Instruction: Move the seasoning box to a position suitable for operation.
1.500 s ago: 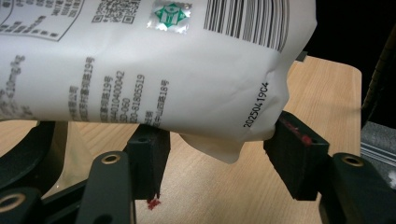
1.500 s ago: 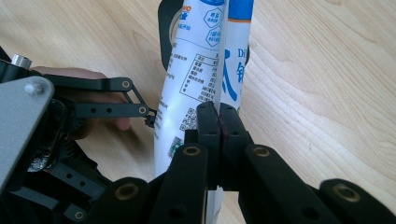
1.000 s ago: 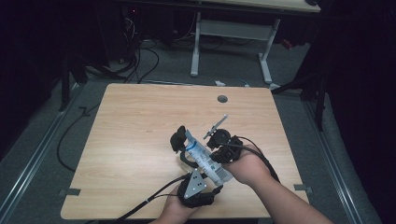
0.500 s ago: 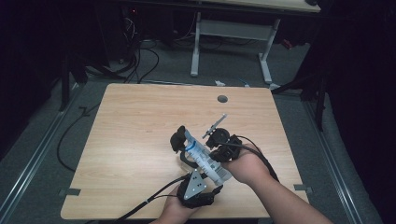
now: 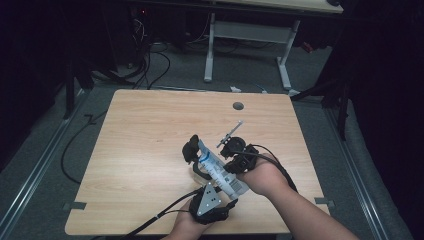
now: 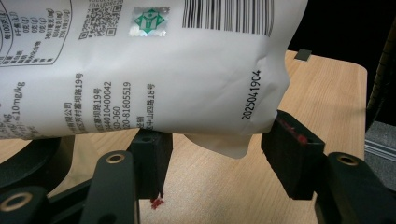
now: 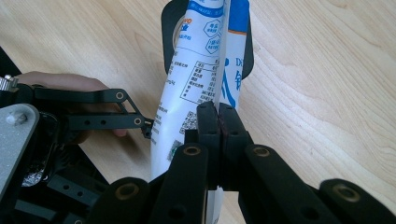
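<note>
A white and blue printed pouch [image 5: 216, 167] is held tilted over the wooden table [image 5: 150, 130] near its front edge. My right gripper [image 5: 229, 161] is shut on it; in the right gripper view the jaws [image 7: 218, 119] pinch the pouch's [image 7: 196, 70] flat seam. My left gripper [image 5: 200, 167] stands open under the pouch. In the left gripper view the pouch's [image 6: 140, 70] lower corner hangs between the spread jaws [image 6: 219, 158], which do not press it. One left fingertip [image 7: 147, 127] sits at the pouch's side.
A black round object [image 5: 190, 150] lies on the table behind the pouch's far end [image 7: 167, 18]. A round cable hole [image 5: 238, 106] is near the table's far edge. Cables trail off the front edge. Another desk's legs [image 5: 210, 50] stand beyond.
</note>
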`<state>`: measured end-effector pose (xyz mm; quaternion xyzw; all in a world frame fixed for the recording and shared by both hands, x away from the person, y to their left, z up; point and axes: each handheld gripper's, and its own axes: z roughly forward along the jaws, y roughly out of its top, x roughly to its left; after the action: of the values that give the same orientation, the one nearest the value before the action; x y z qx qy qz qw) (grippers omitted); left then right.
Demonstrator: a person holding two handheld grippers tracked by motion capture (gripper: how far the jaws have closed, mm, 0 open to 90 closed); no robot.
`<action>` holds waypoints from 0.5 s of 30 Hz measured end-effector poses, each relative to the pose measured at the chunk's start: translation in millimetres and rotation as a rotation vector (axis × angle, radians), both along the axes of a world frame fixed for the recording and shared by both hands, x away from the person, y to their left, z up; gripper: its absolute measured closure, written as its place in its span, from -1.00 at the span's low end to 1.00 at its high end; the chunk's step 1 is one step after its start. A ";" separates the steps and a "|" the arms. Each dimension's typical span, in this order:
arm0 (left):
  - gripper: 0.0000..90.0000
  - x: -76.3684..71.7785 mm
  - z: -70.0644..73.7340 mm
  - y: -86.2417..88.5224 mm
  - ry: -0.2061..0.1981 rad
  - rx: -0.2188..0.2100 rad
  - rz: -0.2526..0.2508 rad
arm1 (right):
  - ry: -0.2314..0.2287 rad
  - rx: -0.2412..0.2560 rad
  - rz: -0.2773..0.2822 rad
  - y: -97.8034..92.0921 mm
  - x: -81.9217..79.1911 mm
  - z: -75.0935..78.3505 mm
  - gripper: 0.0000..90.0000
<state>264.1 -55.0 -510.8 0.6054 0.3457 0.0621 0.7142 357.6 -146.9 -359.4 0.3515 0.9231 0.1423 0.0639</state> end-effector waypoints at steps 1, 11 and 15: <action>-0.02 -0.1 0.0 -0.3 -0.001 -0.002 0.000 | 0.004 0.000 0.008 -0.5 1.0 -0.1 1.00; -0.01 -0.4 2.0 -3.7 -0.007 -0.002 0.014 | 0.035 -0.007 0.009 0.3 5.0 4.1 1.00; -0.01 0.4 2.5 -4.7 -0.005 -0.009 0.014 | 0.039 -0.009 0.016 -0.7 6.9 4.6 1.00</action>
<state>264.5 -59.7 -508.3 0.5995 0.3484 0.0668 0.7175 364.5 -147.6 -354.8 0.3463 0.9277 0.1317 0.0465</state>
